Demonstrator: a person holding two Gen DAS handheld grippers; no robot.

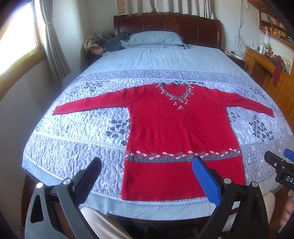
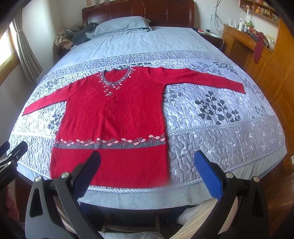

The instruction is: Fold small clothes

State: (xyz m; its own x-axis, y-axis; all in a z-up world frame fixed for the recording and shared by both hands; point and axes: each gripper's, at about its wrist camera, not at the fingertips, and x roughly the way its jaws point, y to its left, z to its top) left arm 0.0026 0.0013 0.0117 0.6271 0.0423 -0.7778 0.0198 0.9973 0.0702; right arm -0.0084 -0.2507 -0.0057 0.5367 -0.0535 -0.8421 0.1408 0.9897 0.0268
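Quilted bed (image 1: 73, 147) under flat red sweater (image 1: 174, 125), white shoe (image 2: 191, 211) only in right view, both grippers' fingers spread.

Both wrist views at the bed's (image 1: 55, 147) foot, facing its headboard (image 2: 137, 11), sharing the sweater (image 1: 174, 128)

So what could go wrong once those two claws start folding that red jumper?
The red sweater lies near the foot edge of the bed, so a pull on its hem might drag it off. The long sleeves may flop askew. The open left gripper may pinch the quilt too.
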